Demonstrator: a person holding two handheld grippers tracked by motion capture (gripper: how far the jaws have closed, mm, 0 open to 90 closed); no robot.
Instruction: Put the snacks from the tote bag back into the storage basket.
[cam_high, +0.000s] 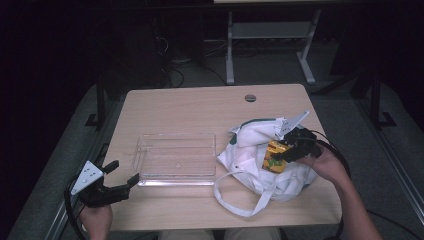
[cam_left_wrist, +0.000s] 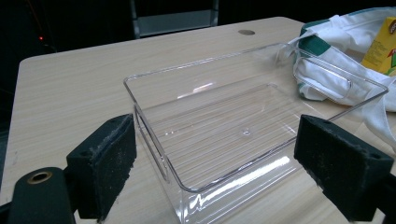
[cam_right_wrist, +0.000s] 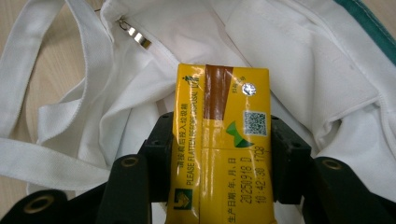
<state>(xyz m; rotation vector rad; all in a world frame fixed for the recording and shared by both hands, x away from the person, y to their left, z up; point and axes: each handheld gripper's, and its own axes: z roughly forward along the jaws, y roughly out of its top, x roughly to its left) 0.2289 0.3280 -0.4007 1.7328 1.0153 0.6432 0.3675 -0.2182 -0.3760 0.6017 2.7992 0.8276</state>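
While the right tongs (cam_right_wrist: 215, 154) clamp a yellow drink carton (cam_right_wrist: 222, 140), that carton sits squarely btwn the two black pads, one pad pressed on each long side, w/ its upper part sticking out past the tips. Printed face w/ QR code & date stamp points at the camera in the right gripper view. Carton is just above the open mouth of the white tote bag (cam_right_wrist: 299, 60), white cloth all round & under it, a small metal zip pull (cam_right_wrist: 135, 35) up to the left. From the high view the right tongs (cam_high: 292, 150) & carton (cam_high: 276, 156) are over the bag (cam_high: 250, 150) at the right part of the surface (cam_high: 200, 105), the bag's straps trailing toward the near edge.

Left tongs (cam_high: 122, 172) are spread wide w/ nothing btwn them, held near the front-left corner of the surface, well apart from the carton. They point at the clear plastic bin (cam_left_wrist: 210, 135), which stands just ahead of the pads w/ its near corner btwn them, not touched. Bin lies btwn the left tongs & the bag, its far end close to the bag's cloth (cam_left_wrist: 336, 60)
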